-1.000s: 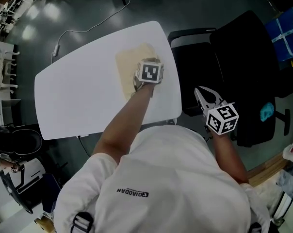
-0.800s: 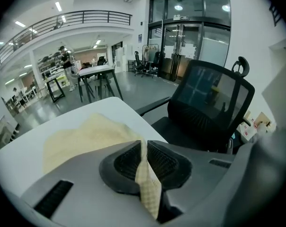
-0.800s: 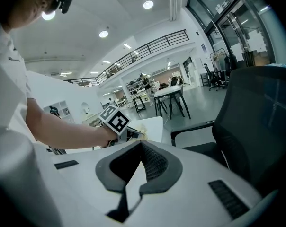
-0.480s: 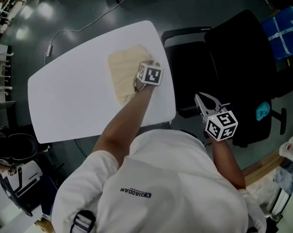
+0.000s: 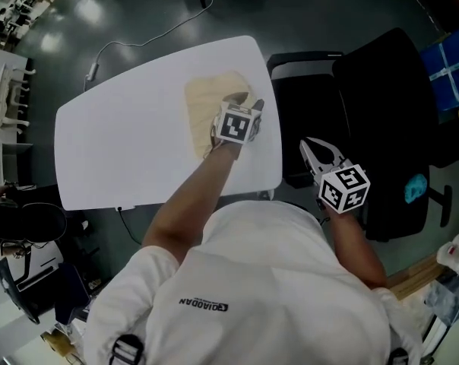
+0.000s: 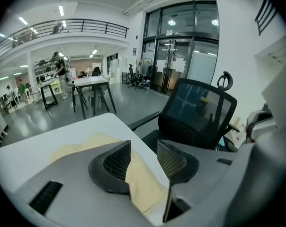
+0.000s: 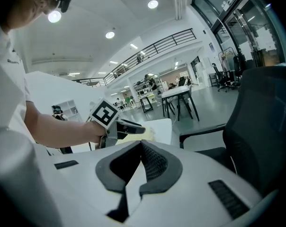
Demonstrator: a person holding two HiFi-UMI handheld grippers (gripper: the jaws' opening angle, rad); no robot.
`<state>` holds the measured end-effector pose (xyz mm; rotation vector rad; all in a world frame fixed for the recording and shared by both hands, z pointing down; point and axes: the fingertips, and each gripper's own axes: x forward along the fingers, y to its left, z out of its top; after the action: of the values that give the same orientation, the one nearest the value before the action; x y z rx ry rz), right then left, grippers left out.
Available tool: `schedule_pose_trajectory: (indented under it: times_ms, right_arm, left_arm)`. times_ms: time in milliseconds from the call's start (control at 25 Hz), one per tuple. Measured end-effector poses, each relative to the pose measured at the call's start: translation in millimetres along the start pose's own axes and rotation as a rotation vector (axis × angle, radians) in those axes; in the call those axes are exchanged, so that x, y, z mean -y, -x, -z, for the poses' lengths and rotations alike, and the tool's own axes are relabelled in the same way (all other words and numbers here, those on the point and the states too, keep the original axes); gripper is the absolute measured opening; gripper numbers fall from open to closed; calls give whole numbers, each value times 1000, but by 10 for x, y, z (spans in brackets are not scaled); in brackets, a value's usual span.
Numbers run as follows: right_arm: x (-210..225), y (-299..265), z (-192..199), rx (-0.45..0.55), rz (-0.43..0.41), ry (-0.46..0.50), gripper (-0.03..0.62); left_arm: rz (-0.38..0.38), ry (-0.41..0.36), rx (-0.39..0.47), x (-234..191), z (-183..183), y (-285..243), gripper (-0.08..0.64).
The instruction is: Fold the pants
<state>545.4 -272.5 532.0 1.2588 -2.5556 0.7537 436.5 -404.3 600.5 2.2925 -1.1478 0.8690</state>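
Opening up: left gripper point(image 5: 251, 106) jaws just been spreading, folded pants point(image 5: 207, 105) between them unpinched, upper centre; right gripper point(image 5: 313, 150) closed, empty, at right. Fold looks done.

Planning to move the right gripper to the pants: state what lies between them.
Head view: the left gripper, its fingers just opened with the pants below their gap, ungripped, then a bare strip of the white table.
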Motion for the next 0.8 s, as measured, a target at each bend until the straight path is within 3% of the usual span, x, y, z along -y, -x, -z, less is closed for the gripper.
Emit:
schedule_pose_trajectory:
  times_ms: [200, 440, 800]
  right_arm:
    - [-312, -153, -79, 10, -86, 55, 18]
    - [-751, -296, -243, 49, -161, 100, 18]
    - [-1644, -240, -232, 71, -241, 167, 18]
  left_arm:
    - [6, 90, 134, -58, -136, 689, 145]
    - [21, 166, 260, -169, -24, 1537, 46]
    - [104, 157, 332, 84, 541, 2578, 28]
